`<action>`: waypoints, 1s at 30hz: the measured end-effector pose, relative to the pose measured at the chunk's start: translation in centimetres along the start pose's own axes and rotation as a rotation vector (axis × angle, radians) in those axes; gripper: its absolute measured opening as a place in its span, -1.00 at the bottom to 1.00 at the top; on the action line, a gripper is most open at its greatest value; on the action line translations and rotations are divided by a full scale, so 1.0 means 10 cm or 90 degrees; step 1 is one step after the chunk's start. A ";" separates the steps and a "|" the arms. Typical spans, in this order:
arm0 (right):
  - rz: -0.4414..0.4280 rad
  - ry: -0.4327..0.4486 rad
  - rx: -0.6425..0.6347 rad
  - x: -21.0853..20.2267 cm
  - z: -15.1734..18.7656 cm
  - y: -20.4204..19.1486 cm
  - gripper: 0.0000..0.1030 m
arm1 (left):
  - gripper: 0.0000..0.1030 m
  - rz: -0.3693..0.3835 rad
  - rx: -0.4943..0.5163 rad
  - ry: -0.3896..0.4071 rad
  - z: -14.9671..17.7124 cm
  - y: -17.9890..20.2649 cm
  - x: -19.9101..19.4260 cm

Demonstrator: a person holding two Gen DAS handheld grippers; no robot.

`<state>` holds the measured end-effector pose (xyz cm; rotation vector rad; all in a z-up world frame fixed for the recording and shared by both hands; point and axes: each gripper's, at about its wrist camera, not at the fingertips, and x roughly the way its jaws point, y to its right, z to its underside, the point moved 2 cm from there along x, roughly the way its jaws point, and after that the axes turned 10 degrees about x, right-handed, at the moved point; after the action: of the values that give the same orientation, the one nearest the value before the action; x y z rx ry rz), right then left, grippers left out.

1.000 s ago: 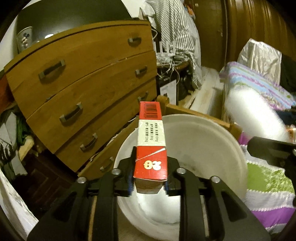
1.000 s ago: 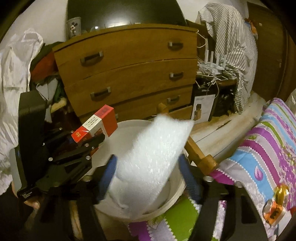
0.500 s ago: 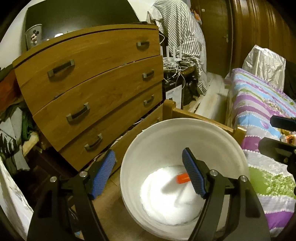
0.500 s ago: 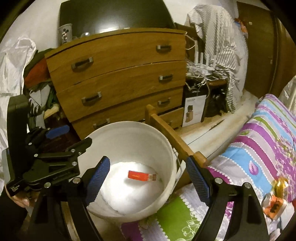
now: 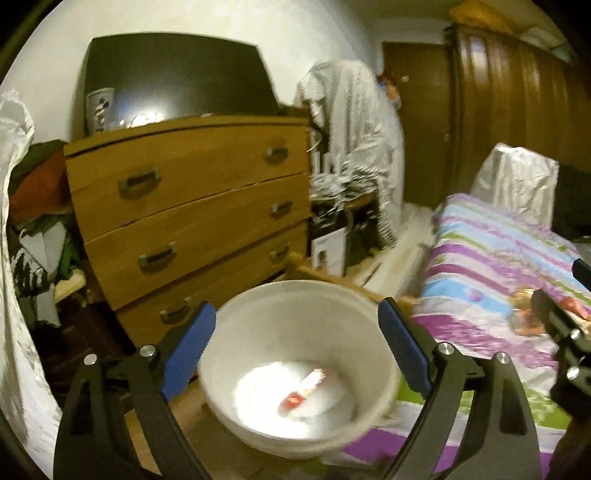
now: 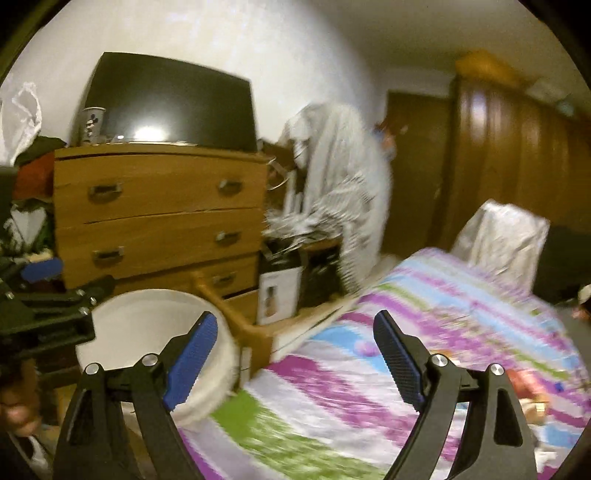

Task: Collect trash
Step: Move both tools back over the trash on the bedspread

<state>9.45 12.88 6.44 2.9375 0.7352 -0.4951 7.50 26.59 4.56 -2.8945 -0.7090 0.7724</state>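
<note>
left hand-held gripper [image 5: 297, 349]: gaping wide, gripping nothing | right hand-held gripper [image 6: 291, 354]: gaping wide, gripping nothing | red box [image 5: 304, 387]: lying inside white bucket [image 5: 258, 306], lower centre

Ahead of your tongs and to the left stands a wooden dresser [image 5: 192, 206] with 3 full drawers, a dark screen [image 5: 177, 74] on top catching a glare of light. The wall [image 5: 303, 33] behind it is pale. To the right of your tongs lies a bed [image 6: 424, 332] under a striped cover, and past it a dark wooden wardrobe [image 5: 517, 110] beside a brown door [image 5: 417, 122].
</note>
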 end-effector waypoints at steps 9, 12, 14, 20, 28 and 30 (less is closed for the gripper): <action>0.138 0.013 0.005 -0.71 0.50 0.99 0.77 | 0.74 0.103 0.119 0.050 0.13 1.04 -0.32; 0.172 -0.003 0.035 -0.89 0.69 1.35 0.80 | 0.74 0.148 0.164 0.027 0.21 1.33 -0.23; 0.204 -0.025 0.075 -1.03 0.85 1.72 0.80 | 0.74 0.184 0.194 0.004 0.27 1.54 -0.12; 0.265 -0.085 0.265 -1.39 1.42 2.80 0.80 | 0.74 0.250 0.291 -0.032 0.41 2.07 0.20; 0.279 -0.117 0.306 -1.14 1.51 3.48 0.80 | 0.61 0.408 0.376 -0.037 0.18 2.83 0.70; 0.267 -0.143 0.320 -0.91 1.46 3.60 0.80 | 0.61 0.437 0.386 -0.040 0.12 3.00 0.87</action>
<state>14.52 -25.13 -4.68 3.2553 -0.0531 -1.0668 26.07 3.65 -5.69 -2.5031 0.4917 0.9193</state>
